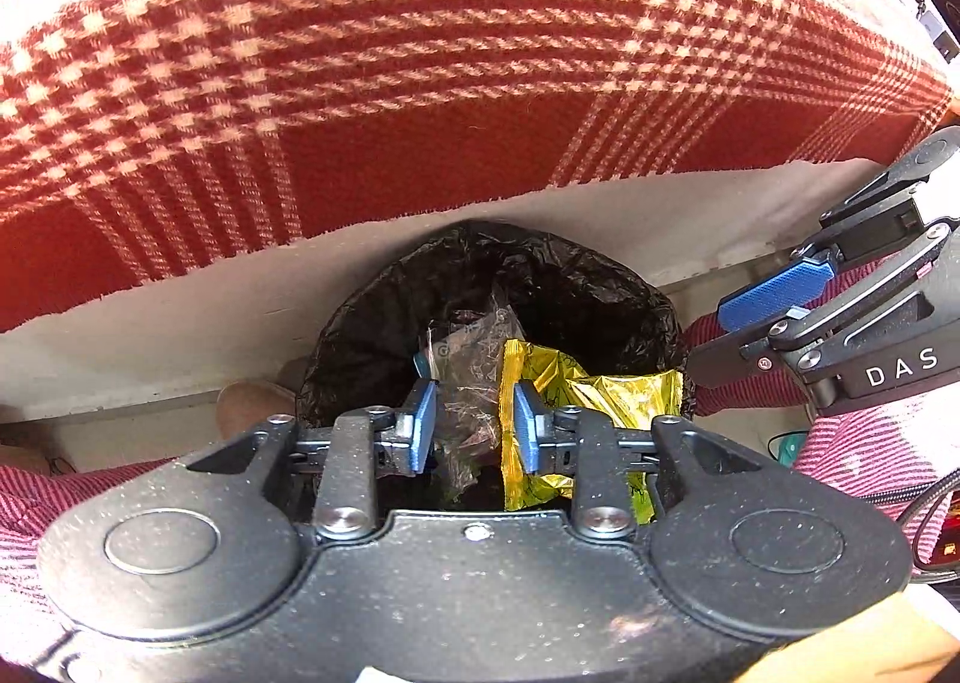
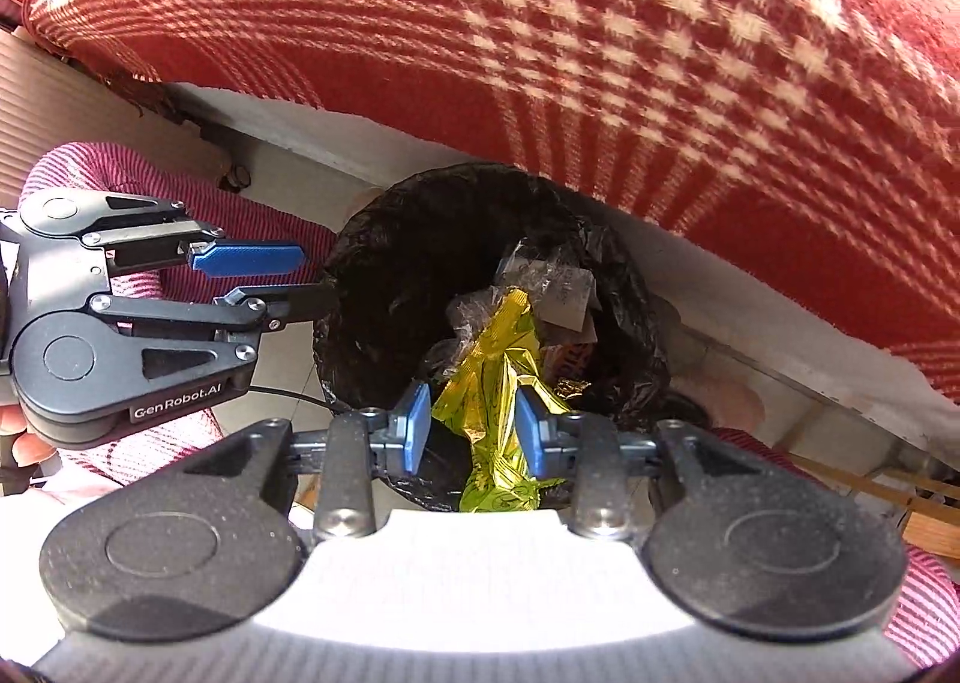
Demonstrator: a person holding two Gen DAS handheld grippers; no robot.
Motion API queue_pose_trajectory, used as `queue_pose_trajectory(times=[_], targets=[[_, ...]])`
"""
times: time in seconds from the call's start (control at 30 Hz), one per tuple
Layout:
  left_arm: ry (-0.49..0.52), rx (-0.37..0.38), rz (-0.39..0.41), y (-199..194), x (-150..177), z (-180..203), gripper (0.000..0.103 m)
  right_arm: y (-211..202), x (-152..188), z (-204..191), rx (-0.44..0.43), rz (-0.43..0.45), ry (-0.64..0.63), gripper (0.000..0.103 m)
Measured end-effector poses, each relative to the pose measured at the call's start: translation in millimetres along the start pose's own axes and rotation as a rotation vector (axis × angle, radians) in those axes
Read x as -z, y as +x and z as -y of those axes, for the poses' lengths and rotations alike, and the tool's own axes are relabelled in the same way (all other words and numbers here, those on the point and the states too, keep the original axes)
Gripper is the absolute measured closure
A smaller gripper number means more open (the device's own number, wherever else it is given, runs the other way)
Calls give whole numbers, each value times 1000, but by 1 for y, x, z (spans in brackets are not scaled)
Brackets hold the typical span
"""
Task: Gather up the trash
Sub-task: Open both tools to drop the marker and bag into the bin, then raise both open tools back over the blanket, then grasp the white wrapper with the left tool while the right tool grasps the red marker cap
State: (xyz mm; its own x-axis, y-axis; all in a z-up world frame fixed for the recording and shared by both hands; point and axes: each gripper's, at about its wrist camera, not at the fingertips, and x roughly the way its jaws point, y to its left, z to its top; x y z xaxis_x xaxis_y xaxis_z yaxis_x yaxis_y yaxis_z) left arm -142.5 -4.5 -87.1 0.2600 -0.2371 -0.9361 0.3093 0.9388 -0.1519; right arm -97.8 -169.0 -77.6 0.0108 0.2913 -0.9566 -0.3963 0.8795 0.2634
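A bin lined with a black bag (image 1: 540, 263) (image 2: 420, 215) stands below both grippers. My left gripper (image 1: 475, 428) (image 2: 282, 281) hangs over its mouth with a crumpled clear plastic wrapper (image 1: 474, 359) (image 2: 540, 275) loose in the gap. Its blue pads (image 1: 423, 425) stand apart and do not press the wrapper. My right gripper (image 2: 474, 431) (image 1: 738, 329) is over the bin too, open. A yellow foil wrapper (image 2: 498, 359) (image 1: 600, 389) lies between its pads and reaches down into the bin.
A red and white plaid blanket (image 1: 420, 53) (image 2: 660, 53) overhangs a white ledge (image 1: 180, 311) just behind the bin. Pink striped clothing (image 1: 870, 443) (image 2: 150, 185) of the person flanks the bin. A foot (image 1: 252, 401) rests beside it. Cables and a device (image 1: 942, 17) sit far right.
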Motion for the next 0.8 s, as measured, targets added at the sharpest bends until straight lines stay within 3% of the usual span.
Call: queue_pose_trajectory(times=[0.27,0.47,0.63,0.8], targets=[[41,23,75,-44,-10,2,63,-40,-3,-2,-31,96,-12,46],[55,73,185,-99,-27,1,53,-86,-5,-5,-47,216,-43,39],[88,73,280,-145,-43,5,51,-122,-8,-3,-58,308,-42,37],[131,42,392,-181,-64,12,39,-161,-14,4,-36,428,-51,35]])
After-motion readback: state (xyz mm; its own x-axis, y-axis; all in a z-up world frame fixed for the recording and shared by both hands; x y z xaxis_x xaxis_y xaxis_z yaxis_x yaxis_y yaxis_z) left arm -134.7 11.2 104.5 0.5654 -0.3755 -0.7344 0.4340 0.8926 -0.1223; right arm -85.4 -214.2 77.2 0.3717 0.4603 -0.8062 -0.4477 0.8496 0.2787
